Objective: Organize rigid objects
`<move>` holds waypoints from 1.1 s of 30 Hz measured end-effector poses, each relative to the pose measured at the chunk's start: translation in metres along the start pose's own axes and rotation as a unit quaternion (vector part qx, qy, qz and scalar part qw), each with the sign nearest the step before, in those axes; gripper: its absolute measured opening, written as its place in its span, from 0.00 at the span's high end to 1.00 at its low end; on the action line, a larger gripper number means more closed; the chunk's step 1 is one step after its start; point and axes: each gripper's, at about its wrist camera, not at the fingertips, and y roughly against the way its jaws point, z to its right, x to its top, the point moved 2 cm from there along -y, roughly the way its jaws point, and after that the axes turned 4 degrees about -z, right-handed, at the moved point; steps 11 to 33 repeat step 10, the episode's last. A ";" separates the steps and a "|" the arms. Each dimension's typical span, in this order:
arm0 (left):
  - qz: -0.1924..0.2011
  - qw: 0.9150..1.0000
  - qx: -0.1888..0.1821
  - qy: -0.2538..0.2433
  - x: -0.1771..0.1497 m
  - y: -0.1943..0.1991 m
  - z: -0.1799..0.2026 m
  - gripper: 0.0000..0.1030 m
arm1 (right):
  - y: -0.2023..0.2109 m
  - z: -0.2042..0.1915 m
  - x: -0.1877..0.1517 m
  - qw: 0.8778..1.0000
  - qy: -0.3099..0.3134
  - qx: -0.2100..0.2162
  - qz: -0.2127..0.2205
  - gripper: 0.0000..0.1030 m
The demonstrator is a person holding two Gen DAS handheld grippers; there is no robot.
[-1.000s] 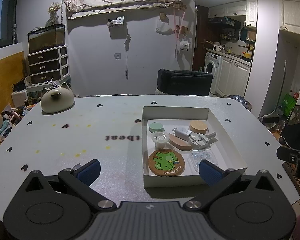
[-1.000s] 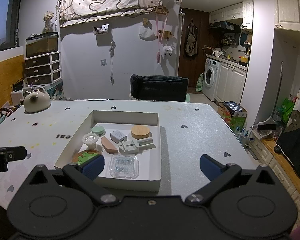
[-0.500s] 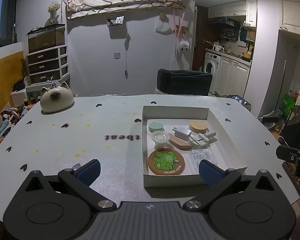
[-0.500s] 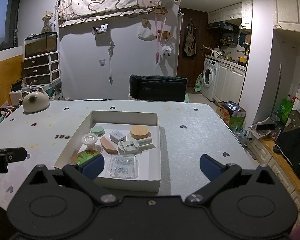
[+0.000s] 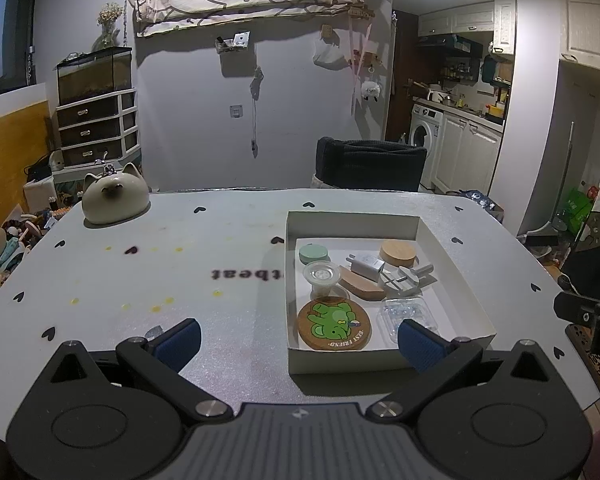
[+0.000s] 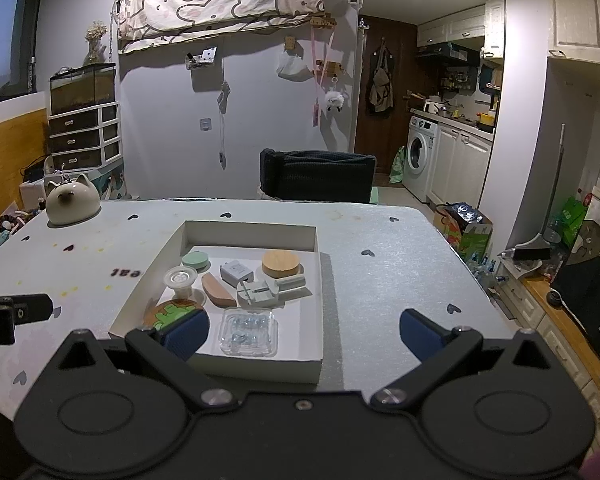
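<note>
Left wrist view shows your left tool (image 5: 298, 340) spread wide and holding nothing, low over the desk (image 5: 160, 264) just before the white box (image 5: 384, 360). Your right tool (image 6: 304, 330) is likewise spread and empty at the box's near edge. Every small item lies inside the box: the elephant coaster (image 5: 334, 328), clear case (image 5: 406, 312), wooden wedge (image 5: 360, 286), white charger (image 5: 366, 266), grey clamp piece (image 5: 406, 280), wooden disc (image 5: 398, 253), green disc (image 5: 313, 253) and clear cup (image 5: 321, 278). That fits either a finished gathering or a sorting yet to come; you cannot settle which. If you go in, descend straight over one piece, as they crowd together in the middle.
</note>
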 end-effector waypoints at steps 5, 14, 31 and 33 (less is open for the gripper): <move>0.000 1.000 0.000 0.000 0.000 0.000 0.000 0.00 | 0.000 0.000 0.000 1.000 -0.001 -0.001 -0.001 0.00; 0.002 1.000 0.000 -0.001 0.000 0.001 -0.001 0.00 | 0.000 -0.001 0.000 1.000 -0.001 -0.001 0.000 0.00; 0.002 1.000 0.000 -0.001 0.000 0.001 -0.001 0.00 | 0.000 -0.001 0.000 1.000 -0.001 -0.001 0.000 0.00; 0.002 1.000 0.000 -0.001 0.000 0.001 -0.001 0.00 | 0.000 -0.001 0.000 1.000 -0.001 -0.001 0.000 0.00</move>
